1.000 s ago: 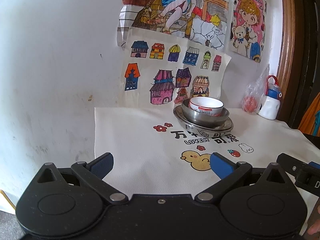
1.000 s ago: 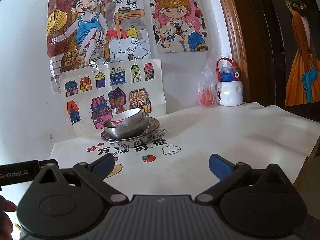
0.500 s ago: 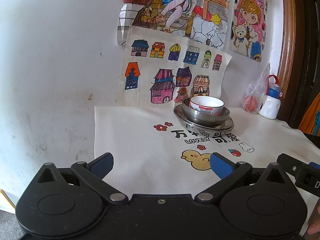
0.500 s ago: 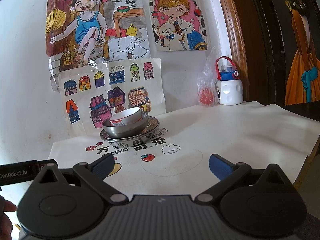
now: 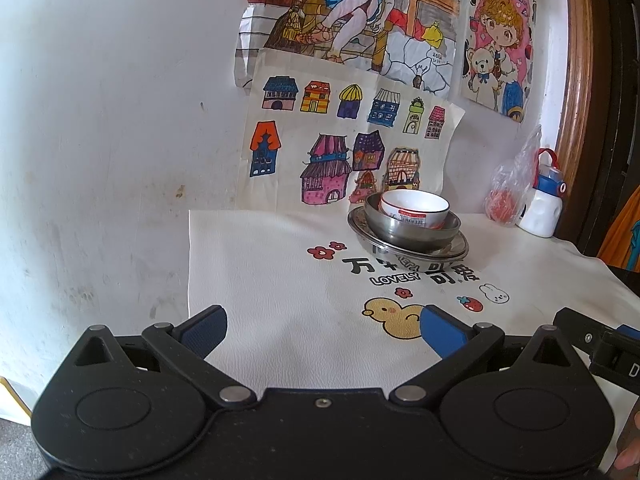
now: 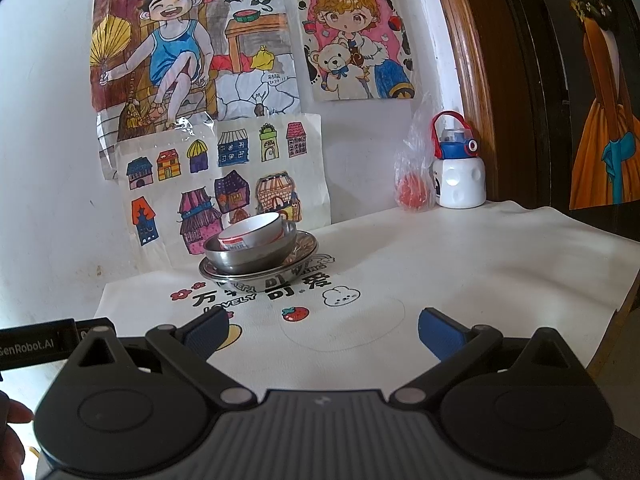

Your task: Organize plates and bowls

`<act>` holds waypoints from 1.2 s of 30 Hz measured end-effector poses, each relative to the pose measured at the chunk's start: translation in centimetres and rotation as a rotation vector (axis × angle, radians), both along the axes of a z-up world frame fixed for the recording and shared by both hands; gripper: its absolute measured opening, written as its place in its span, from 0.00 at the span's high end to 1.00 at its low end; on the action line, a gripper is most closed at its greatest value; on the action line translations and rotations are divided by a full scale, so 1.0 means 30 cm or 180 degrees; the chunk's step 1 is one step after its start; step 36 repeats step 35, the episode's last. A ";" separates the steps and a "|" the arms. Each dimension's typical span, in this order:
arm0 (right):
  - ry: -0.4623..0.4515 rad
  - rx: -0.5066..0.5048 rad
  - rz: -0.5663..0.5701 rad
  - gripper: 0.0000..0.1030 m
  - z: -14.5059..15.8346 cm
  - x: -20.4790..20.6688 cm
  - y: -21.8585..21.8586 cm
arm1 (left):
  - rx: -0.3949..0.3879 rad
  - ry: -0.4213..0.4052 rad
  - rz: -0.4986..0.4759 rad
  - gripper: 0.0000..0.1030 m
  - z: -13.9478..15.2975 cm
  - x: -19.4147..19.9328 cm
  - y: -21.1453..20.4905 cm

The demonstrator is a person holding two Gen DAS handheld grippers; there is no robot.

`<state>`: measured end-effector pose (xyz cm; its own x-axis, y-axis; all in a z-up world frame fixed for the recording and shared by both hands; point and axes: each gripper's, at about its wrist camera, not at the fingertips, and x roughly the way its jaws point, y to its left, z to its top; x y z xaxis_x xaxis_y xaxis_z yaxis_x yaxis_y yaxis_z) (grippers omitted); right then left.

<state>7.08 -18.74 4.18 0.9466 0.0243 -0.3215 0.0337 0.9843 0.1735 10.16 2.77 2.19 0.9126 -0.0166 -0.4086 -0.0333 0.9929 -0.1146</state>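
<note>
Left wrist view: left claw (image 5: 322,330) spread wide, empty, near counter (image 5: 260,280) edge. White bowl (image 5: 414,209) nests in steel bowl (image 5: 412,232) on steel plate (image 5: 408,250), far centre: stacked largest-lowest for stability. Right claw (image 6: 324,330) likewise apart, empty.

The bowl (image 5: 414,208) on top was white with a red label, nested in a silver bowl (image 5: 412,230) on a silver plate (image 5: 408,249). The tabletop (image 5: 280,280) cover was cream, printed with a yellow duck (image 5: 394,316), red flowers (image 5: 322,252), and black lettering (image 5: 412,272).
</note>
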 end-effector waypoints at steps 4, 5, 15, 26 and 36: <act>0.0001 0.0000 0.0000 0.00 0.001 0.000 0.000 | 0.0001 0.0003 0.0002 0.01 0.000 0.000 -0.001; 0.0002 0.0000 0.0000 0.00 0.000 0.001 -0.001 | 0.0000 0.0003 0.0000 0.01 0.001 -0.001 -0.001; 0.0003 -0.0001 0.0002 0.00 -0.001 0.002 -0.002 | 0.0000 0.0004 0.0002 0.01 0.001 0.001 -0.001; 0.0009 -0.0002 0.0007 0.00 -0.002 0.003 -0.002 | -0.0004 0.0046 0.0002 0.01 -0.005 0.008 -0.003; 0.0041 -0.0002 -0.0008 0.00 -0.021 0.009 -0.006 | -0.0012 0.0022 -0.0128 0.01 -0.011 0.005 -0.017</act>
